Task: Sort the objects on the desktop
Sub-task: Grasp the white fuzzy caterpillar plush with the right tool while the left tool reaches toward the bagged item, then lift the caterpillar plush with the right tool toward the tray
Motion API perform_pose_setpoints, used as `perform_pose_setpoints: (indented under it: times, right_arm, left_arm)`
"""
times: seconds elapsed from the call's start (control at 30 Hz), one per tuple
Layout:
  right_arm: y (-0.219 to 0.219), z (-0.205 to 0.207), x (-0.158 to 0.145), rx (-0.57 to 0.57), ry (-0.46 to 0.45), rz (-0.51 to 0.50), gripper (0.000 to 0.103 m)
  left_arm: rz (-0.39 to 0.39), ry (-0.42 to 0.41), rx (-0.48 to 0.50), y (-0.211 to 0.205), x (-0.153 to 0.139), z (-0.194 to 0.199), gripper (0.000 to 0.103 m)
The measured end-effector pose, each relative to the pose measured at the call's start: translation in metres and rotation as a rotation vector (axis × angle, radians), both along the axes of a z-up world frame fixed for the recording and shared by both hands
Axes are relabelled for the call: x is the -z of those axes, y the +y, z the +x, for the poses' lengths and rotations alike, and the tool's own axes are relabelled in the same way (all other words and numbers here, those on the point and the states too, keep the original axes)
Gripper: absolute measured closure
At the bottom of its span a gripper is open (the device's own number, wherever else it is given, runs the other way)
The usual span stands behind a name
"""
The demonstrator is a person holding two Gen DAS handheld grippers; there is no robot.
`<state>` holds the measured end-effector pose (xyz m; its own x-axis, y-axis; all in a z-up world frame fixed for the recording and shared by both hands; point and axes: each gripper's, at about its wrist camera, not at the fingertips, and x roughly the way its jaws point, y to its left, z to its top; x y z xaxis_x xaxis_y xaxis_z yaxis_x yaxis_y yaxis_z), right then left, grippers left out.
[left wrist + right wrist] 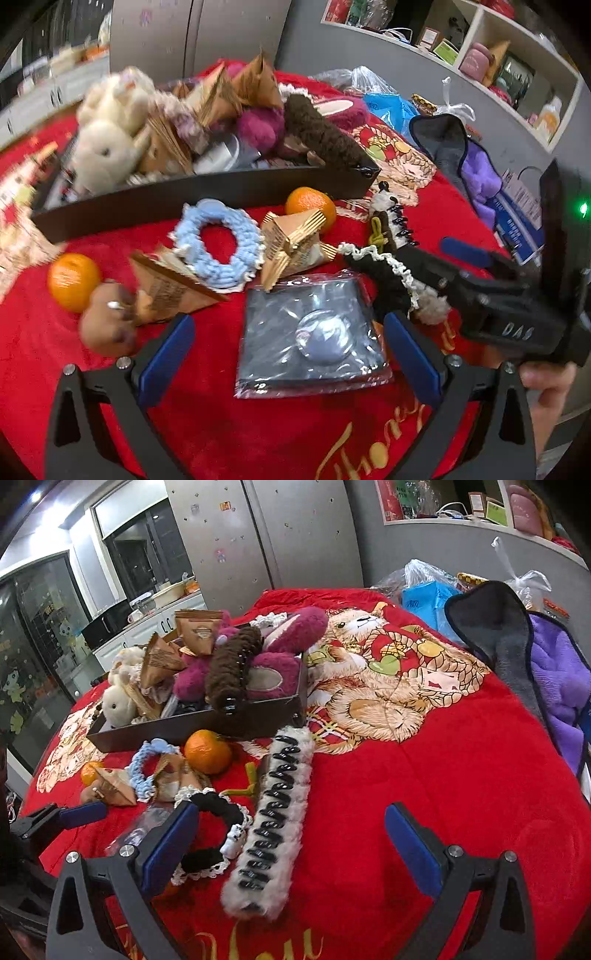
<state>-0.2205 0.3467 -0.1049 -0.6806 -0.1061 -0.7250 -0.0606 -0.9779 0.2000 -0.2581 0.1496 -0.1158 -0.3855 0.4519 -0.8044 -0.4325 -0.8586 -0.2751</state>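
Observation:
A dark tray (207, 192) (207, 723) holds plush toys, brown paper packets and a brown fuzzy hair clip (232, 664). In front of it lie two oranges (312, 206) (72, 282), a light-blue scrunchie (218, 243), brown paper packets (291, 240), a black lace-edged scrunchie (384, 277) (218, 834), a plastic-wrapped grey item (314, 332) and a white fuzzy hair clip (273, 827). My left gripper (291, 354) is open, its blue pads either side of the wrapped item. My right gripper (291, 845) is open around the white fuzzy clip; it also shows in the left wrist view (465, 254).
A red printed cloth (443, 775) covers the table. A grey and purple cloth (535, 664) and plastic bags (428, 587) lie at the far right. A small brown plush (107, 325) sits by the near orange. Shelves (491, 55) stand behind.

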Motion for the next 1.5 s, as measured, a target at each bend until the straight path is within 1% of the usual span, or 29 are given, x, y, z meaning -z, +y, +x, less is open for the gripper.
perform_pose_setpoints:
  times: [0.07, 0.1, 0.17, 0.2, 0.27, 0.33, 0.47, 0.53, 0.63, 0.67, 0.7, 0.73, 0.77, 0.8, 0.83, 0.87, 0.9, 0.93, 1.0, 1.07, 1.1, 1.13, 1.23, 1.4, 1.5]
  right_arm:
    - [0.002, -0.004, 0.005, -0.01, -0.013, -0.006, 0.0]
    - [0.003, -0.005, 0.006, -0.007, -0.019, -0.002, 0.0]
    - [0.002, -0.009, 0.013, -0.008, -0.044, 0.008, 0.0]
    - [0.001, -0.011, 0.017, -0.01, -0.062, 0.014, 0.0]
    - [0.0, -0.01, 0.018, -0.012, -0.06, 0.026, 0.0]
    - [-0.002, -0.009, 0.019, -0.015, -0.061, 0.032, 0.0]
    - [-0.009, -0.009, 0.02, -0.018, -0.071, 0.083, 0.001]
    - [-0.01, -0.009, 0.021, -0.019, -0.074, 0.096, 0.001]
    - [-0.01, -0.007, 0.021, -0.011, -0.072, 0.1, 0.004]
    - [-0.009, -0.006, 0.02, -0.008, -0.07, 0.101, 0.01]
    - [-0.009, -0.005, 0.02, -0.007, -0.065, 0.1, 0.02]
    - [-0.009, -0.004, 0.018, -0.009, -0.058, 0.095, 0.024]
    - [-0.009, -0.002, 0.017, -0.014, -0.051, 0.095, 0.035]
    - [-0.01, -0.001, 0.017, -0.018, -0.048, 0.098, 0.043]
    - [-0.011, -0.001, 0.016, -0.021, -0.045, 0.102, 0.047]
    - [-0.013, 0.001, 0.015, -0.029, -0.04, 0.1, 0.055]
    - [-0.014, 0.001, 0.015, -0.039, -0.036, 0.099, 0.062]
    - [-0.015, 0.002, 0.014, -0.049, -0.03, 0.095, 0.065]
    - [-0.015, 0.004, 0.014, -0.052, -0.026, 0.083, 0.067]
    - [-0.011, 0.005, 0.013, -0.051, -0.02, 0.057, 0.068]
    - [-0.009, 0.006, 0.013, -0.05, -0.016, 0.044, 0.068]
    - [-0.007, 0.007, 0.012, -0.047, -0.01, 0.028, 0.068]
    - [-0.001, 0.008, 0.011, -0.047, 0.004, -0.004, 0.069]
    - [0.004, 0.015, -0.001, -0.038, 0.057, -0.013, 0.069]
    - [0.006, 0.018, -0.01, -0.029, 0.086, -0.018, 0.069]
  left_arm:
    - [0.05, -0.053, -0.002, -0.001, 0.007, -0.005, 0.0]
    - [0.069, -0.065, -0.007, -0.001, 0.01, -0.006, 0.0]
    - [0.052, -0.03, -0.012, 0.0, 0.009, -0.003, 0.0]
    - [0.049, -0.027, -0.003, 0.0, 0.009, -0.002, 0.0]
    - [0.037, -0.034, 0.015, 0.001, 0.008, -0.003, 0.0]
    - [0.02, -0.018, 0.019, 0.001, 0.006, -0.002, 0.0]
    - [-0.016, 0.025, 0.033, 0.004, 0.001, 0.005, 0.0]
    - [-0.015, 0.023, 0.041, 0.003, 0.002, 0.007, 0.0]
    - [-0.002, 0.018, 0.04, 0.001, 0.003, 0.008, 0.001]
    - [0.003, 0.021, 0.039, 0.0, 0.002, 0.009, 0.004]
    - [0.013, 0.023, 0.046, -0.001, 0.001, 0.01, 0.011]
    - [0.024, 0.024, 0.055, -0.002, 0.0, 0.011, 0.02]
    - [0.036, 0.025, 0.062, -0.002, -0.003, 0.013, 0.025]
    - [0.043, 0.027, 0.07, -0.002, -0.005, 0.014, 0.034]
    - [0.044, 0.031, 0.077, -0.001, -0.007, 0.016, 0.044]
    - [0.039, 0.043, 0.079, -0.001, -0.011, 0.018, 0.051]
    - [0.03, 0.061, 0.078, 0.001, -0.014, 0.021, 0.065]
    - [0.015, 0.081, 0.077, 0.002, -0.018, 0.024, 0.077]
    - [-0.009, 0.104, 0.082, 0.002, -0.021, 0.026, 0.087]
    - [-0.005, 0.102, 0.078, 0.001, -0.021, 0.026, 0.089]
    - [0.0, 0.1, 0.077, 0.0, -0.021, 0.025, 0.091]
    - [0.002, 0.097, 0.076, -0.001, -0.021, 0.025, 0.096]
    - [-0.011, 0.099, 0.062, -0.004, -0.022, 0.024, 0.101]
    - [-0.03, 0.105, 0.033, -0.007, -0.022, 0.022, 0.102]
    - [-0.045, 0.143, 0.022, -0.008, -0.03, 0.024, 0.102]
